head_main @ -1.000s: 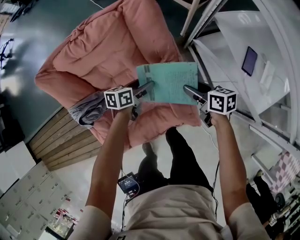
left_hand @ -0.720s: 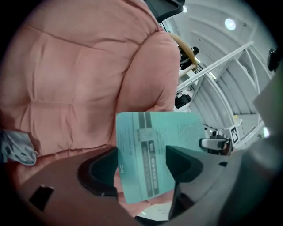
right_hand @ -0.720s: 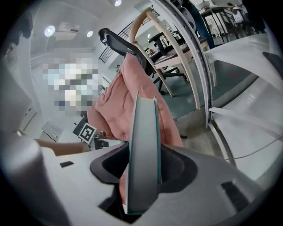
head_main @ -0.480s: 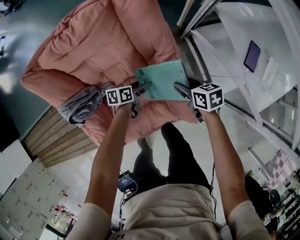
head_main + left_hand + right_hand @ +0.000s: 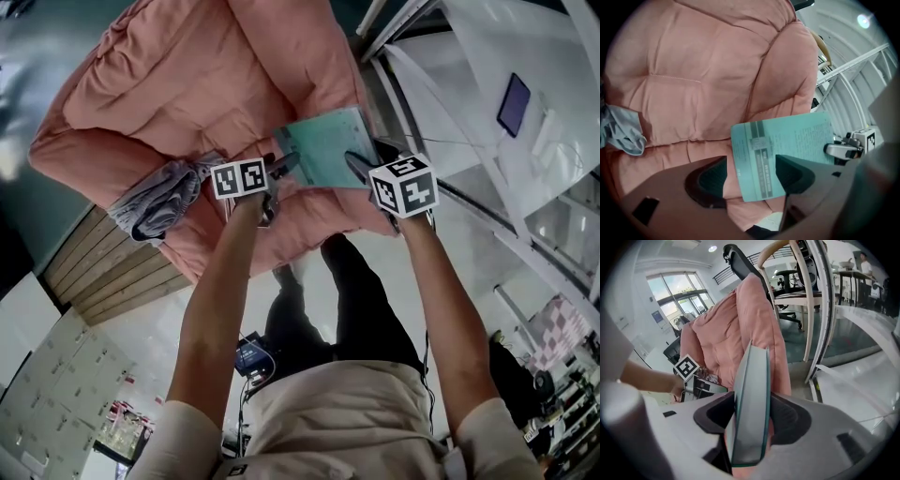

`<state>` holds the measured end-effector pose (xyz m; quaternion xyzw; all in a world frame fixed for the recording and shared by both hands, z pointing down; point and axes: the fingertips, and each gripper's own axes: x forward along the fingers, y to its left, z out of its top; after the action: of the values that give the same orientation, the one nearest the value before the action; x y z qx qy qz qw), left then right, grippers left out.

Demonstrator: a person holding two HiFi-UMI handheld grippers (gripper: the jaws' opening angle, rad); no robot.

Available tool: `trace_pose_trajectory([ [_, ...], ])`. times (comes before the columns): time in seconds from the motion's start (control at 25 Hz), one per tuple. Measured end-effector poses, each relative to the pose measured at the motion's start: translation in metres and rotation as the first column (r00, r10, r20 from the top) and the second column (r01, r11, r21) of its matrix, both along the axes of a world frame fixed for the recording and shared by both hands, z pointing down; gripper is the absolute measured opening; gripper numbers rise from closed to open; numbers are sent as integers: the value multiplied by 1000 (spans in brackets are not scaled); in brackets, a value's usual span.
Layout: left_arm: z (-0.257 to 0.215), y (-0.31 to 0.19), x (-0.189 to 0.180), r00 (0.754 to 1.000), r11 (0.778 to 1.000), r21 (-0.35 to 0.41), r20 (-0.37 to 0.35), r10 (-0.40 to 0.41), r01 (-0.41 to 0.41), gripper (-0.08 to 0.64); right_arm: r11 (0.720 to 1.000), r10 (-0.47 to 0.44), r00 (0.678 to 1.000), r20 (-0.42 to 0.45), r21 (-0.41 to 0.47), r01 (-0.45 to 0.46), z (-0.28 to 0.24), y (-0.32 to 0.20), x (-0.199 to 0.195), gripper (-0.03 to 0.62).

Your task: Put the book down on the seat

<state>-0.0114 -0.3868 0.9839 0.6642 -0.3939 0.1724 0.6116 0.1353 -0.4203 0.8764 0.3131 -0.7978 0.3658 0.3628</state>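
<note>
Hanging over the front of the seat (image 5: 281,230), the book (image 5: 323,145) is held in the air between the two grippers and does not lie on the cushion. Its cover is pale teal, with a darker grey-green band running across it near one edge and a small label block set in that band. Lines of fine print fill the rest of the cover, but none of it is sharp enough to read. Seen edge-on in the right gripper view, it is a thin volume with teal covers and pale pages.

The right gripper (image 5: 356,167) grasps the book by its near right edge, one pad pressed on each cover; its jaws have just been opening a little, with the book between them. The left gripper (image 5: 281,167) sits at the book's left corner with its jaws apart, a strip of pink showing between one pad and the book's edge, so it clamps nothing.

Below is a padded pink armchair (image 5: 216,84), with a crumpled grey cloth (image 5: 155,197) draped on one arm. A strip of wooden floor (image 5: 103,267) runs beside the chair.
</note>
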Motion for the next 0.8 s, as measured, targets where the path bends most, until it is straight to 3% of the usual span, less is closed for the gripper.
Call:
trace_pose_trajectory([
  [0.16,-7,6,-7,999,999,12,26,34,-34,318,999,-33,995,-90,37,37,-3,0,3,235],
  [0.28,-24,5,-19,999,998,43,36,36,-37,302,998,-34,993,-109,56,40,-14,0,0,235],
  [0.6,-88,1,-44,1000,988,150,-4,23,-22,179,994,5,994,-111,109,7,-59,-3,-5,235],
  [0.8,-150,6,-59,999,969,247,-29,34,-25,89,988,23,994,-103,156,-7,-102,2,-16,233],
])
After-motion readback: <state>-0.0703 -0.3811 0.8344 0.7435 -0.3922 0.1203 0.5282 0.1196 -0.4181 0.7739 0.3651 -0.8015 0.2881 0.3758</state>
